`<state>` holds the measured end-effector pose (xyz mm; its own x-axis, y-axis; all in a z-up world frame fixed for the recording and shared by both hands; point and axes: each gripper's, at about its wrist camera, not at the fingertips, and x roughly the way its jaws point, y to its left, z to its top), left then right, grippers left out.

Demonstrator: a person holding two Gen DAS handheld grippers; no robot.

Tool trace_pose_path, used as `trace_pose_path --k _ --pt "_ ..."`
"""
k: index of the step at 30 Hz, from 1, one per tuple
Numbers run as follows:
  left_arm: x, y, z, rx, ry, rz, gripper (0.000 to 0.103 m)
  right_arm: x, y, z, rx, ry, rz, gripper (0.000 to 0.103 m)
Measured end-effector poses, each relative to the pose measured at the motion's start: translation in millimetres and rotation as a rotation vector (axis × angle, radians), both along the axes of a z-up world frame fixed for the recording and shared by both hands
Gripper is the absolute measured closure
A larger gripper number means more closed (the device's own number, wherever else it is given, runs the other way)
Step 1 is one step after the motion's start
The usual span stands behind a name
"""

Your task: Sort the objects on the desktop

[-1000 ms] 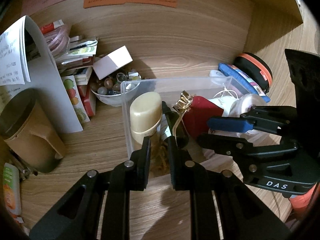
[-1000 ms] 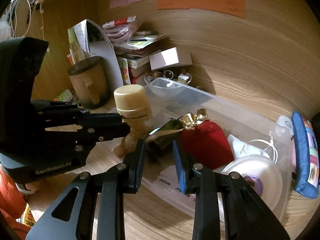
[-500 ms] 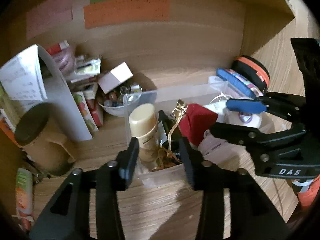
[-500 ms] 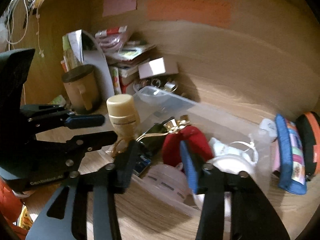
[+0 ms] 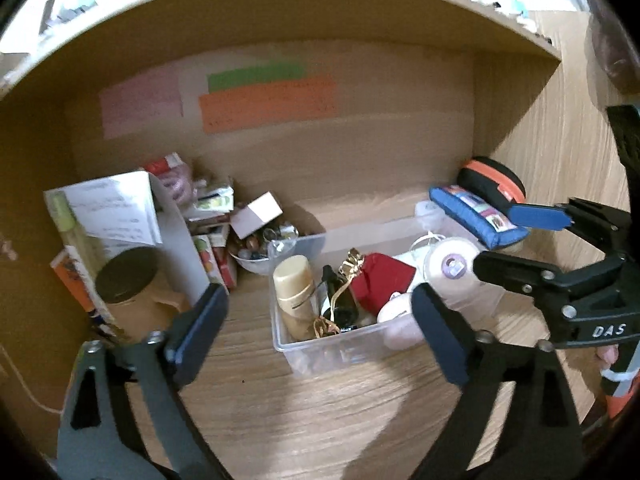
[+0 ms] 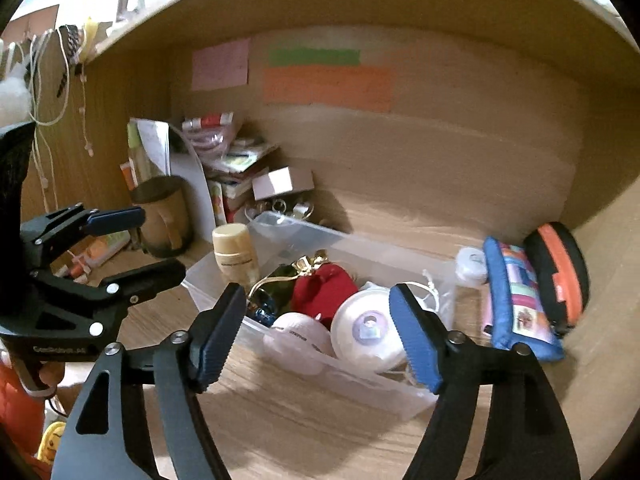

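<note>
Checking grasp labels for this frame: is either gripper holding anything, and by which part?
Nothing is held. The left gripper and right gripper are both empty, jaws opening, pulled back above the clear bin; its contents sit inside, untouched.

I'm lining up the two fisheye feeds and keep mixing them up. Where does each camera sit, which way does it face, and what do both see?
Left wrist: sits on the left hand-held gripper, facing down at the clear bin; own fingers, jaws opening, empty; the right hand-held gripper at right.
Right wrist: sits on the right hand-held gripper, facing the bin from the right; own empty fingers, jaws opening; the left hand-held gripper at left.
Shared: bin, red pouch, cream bottle, blue case.
</note>
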<state>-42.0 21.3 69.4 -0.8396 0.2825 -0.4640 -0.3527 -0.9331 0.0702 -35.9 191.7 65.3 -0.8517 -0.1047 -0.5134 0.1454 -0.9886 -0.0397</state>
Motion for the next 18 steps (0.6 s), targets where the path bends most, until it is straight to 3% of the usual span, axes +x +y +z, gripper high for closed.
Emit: trace_pose_path --k 1,12,18 --pt "3.8 0.0 1.8 0.004 0.003 0.005 0.005 5.7 0.5 1.8 -0.002 0.015 -0.014 0.021" --pt "39.1 -5.0 11.9 0.057 0.033 0.133 0.001 61.2 6.3 8.5 -0.025 0.113 -0.109 0.014" --pt "48.4 -3.3 3.6 0.078 0.003 0.126 0.001 82.7 3.8 4.6 -0.025 0.137 -0.134 0.008"
